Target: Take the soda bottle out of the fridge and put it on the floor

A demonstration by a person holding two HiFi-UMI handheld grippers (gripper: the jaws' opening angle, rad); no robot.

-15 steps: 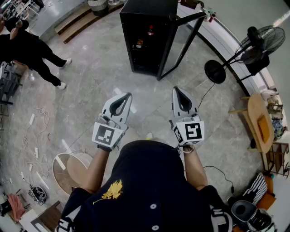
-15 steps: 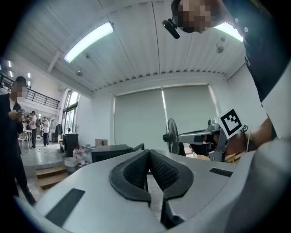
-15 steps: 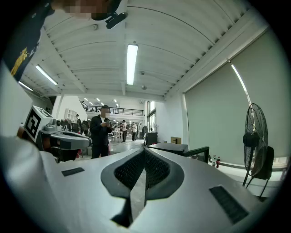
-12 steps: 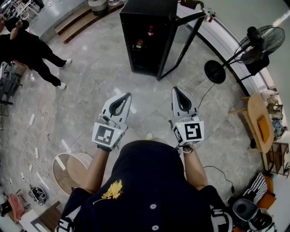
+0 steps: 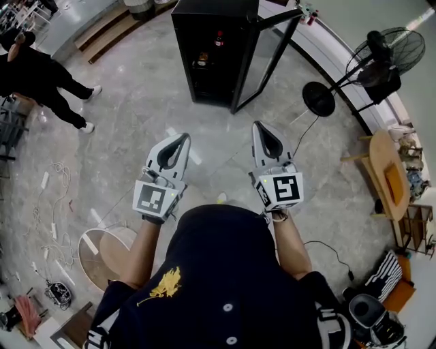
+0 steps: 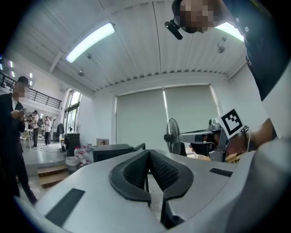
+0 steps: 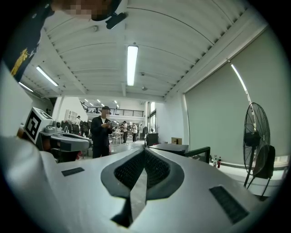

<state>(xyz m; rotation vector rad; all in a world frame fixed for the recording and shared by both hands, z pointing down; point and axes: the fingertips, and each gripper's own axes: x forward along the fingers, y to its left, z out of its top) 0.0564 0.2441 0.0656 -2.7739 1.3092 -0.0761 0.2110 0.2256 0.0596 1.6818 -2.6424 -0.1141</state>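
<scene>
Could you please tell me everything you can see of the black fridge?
The fridge is a black, box-shaped cabinet, metal by its look. It stands upright on the grey stone-like floor, and nothing else touches it. Its black-framed glass door hangs wide open to the right in the head view. Inside, dark shelves hold a bottle with a red top, and a smaller item that is too small to identify sits below it.

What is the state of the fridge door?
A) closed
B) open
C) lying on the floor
B: the door stands swung out to one side of the fridge, leaving its inside in view.
</scene>
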